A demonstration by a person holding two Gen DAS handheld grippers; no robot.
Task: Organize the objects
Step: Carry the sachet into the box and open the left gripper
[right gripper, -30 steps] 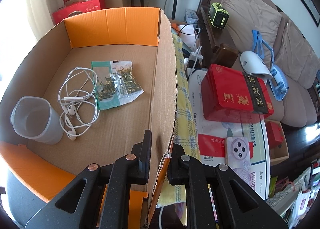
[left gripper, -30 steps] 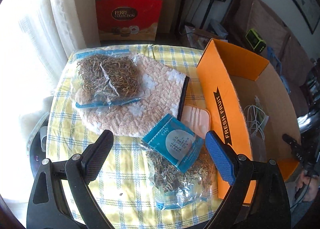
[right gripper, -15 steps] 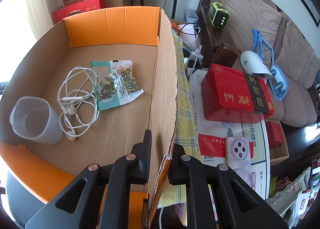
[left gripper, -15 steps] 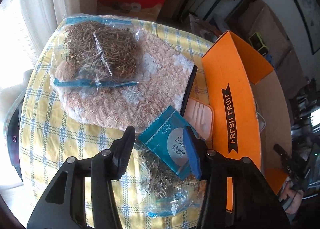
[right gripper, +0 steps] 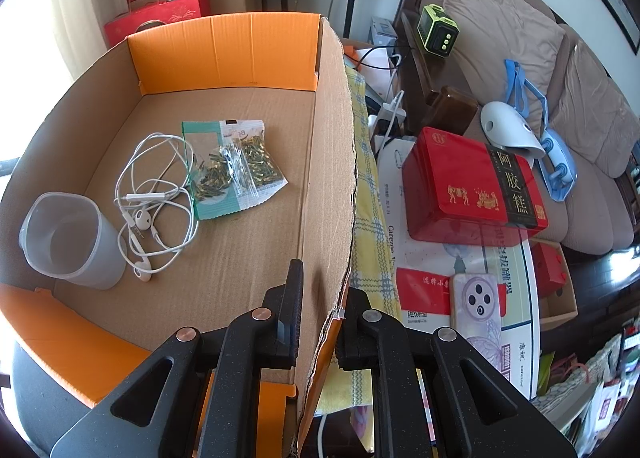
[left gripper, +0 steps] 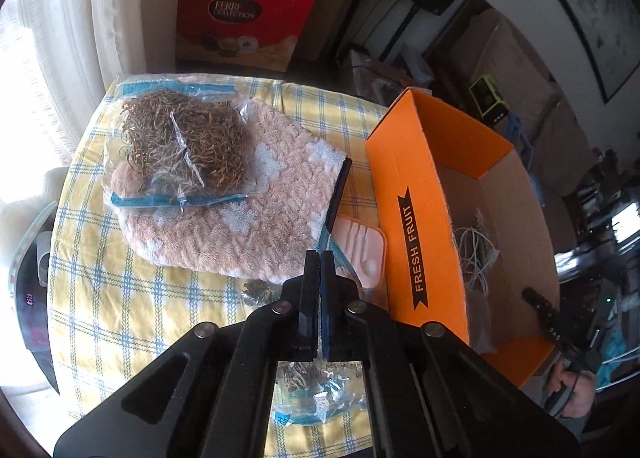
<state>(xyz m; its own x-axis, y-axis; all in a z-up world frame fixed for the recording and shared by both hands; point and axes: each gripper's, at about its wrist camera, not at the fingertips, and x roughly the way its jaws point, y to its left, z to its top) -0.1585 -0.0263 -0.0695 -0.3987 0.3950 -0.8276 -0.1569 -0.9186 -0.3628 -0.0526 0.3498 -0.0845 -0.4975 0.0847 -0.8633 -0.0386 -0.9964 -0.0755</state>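
Note:
My left gripper is shut on the blue-labelled packet of dried herbs, which hangs edge-on between the fingers above the yellow checked tablecloth. A large zip bag of dried strands lies on a peach towel. The orange FRESH FRUIT box stands to the right. My right gripper is shut on the box's right side wall. Inside the box lie white earphones, a green seed packet and a clear plastic cup.
A pink lidded case lies between the towel and the box. A red tin, a phone and papers lie on the table right of the box. A sofa stands behind. A red Ferrero box stands beyond the table.
My left gripper has closed from wide open onto the blue-labelled herb packet and lifted it off the cloth. The right gripper and the box have stayed still.

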